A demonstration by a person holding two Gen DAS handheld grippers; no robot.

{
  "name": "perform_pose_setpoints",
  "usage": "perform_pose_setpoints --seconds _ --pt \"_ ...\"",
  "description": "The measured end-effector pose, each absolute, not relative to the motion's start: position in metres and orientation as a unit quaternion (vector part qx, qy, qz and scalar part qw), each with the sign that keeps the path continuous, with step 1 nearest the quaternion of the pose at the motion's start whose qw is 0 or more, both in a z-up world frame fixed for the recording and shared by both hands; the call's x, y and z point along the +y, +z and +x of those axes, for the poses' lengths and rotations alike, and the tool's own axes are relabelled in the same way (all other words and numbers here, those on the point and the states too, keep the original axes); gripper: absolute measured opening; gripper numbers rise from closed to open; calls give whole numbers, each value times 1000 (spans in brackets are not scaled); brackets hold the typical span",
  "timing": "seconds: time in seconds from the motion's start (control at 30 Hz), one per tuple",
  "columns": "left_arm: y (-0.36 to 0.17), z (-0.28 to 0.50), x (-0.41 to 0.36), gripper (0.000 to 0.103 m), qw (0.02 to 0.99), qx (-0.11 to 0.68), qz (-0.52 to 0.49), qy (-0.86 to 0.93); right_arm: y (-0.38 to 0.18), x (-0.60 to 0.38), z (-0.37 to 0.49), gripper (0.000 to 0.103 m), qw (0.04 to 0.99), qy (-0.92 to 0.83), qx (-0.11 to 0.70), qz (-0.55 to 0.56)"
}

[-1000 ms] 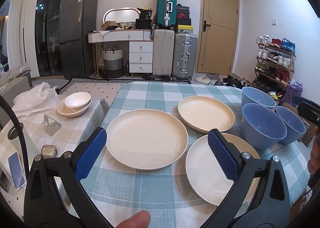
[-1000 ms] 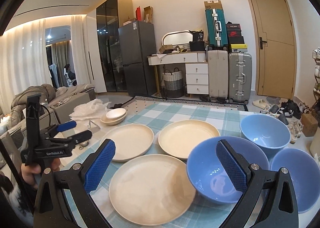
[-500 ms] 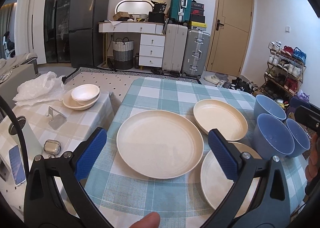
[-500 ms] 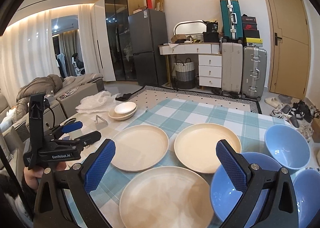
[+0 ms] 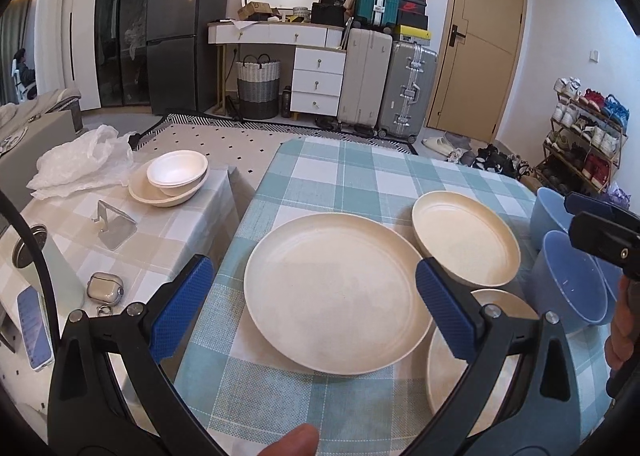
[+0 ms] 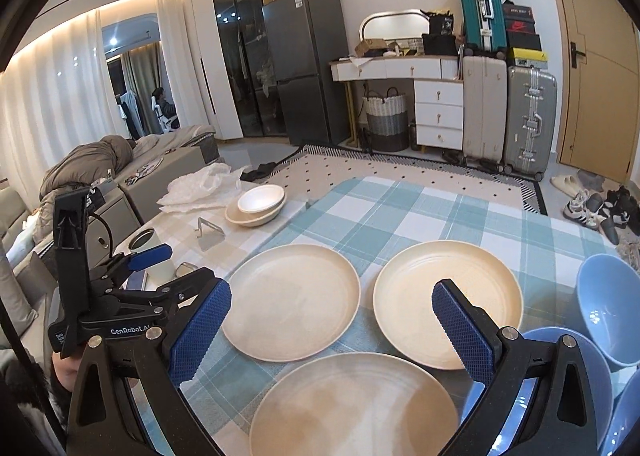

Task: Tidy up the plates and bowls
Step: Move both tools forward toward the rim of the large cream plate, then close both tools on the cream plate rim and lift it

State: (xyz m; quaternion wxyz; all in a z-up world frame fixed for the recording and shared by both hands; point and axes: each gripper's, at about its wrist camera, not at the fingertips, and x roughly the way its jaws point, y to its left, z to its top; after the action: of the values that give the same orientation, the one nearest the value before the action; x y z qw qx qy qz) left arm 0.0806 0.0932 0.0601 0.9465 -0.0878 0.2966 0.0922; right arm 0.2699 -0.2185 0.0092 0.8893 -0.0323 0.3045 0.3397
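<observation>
Both views are bright and evenly lit. In the right wrist view a warm ceiling cove strip (image 6: 80, 15) glows at upper left, and the backlit curtains (image 6: 60, 103) look slightly washed out. Shadows under the plates are soft. Fisheye bending curves lines near the edges, black vignette fills the corners, and focus is sharp throughout.

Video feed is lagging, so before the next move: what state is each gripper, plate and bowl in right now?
left gripper: open, holding nothing
right gripper: open, holding nothing
left plate: flat on table, unstacked
far plate: flat, unstacked
near plate: flat, unstacked
blue bowls: upright, side by side
white bowl: nested in beige bowl
</observation>
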Motion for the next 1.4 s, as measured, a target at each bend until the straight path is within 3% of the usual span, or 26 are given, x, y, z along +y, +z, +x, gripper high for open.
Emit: perform_pose_setpoints --seconds 0.63,0.83,0.97,1.03,1.2,1.4 --pt "5 121 139 101 921 350 -116 129 -48 -170 334 102 857 342 384 -23" --pt "-10 125 154 99 914 359 -138 127 -71 -161 347 97 844 342 412 -24" --pt "-19 127 158 92 909 374 -139 118 -83 -159 353 95 838 342 424 -24" --pt "-24 130 158 89 906 382 -139 118 -90 -157 355 87 833 343 432 -27" --pt "-39 138 158 66 897 404 -141 109 -103 -152 357 80 825 345 447 -33" --pt "-49 144 153 61 893 415 -138 102 -117 -146 358 69 813 342 469 -42"
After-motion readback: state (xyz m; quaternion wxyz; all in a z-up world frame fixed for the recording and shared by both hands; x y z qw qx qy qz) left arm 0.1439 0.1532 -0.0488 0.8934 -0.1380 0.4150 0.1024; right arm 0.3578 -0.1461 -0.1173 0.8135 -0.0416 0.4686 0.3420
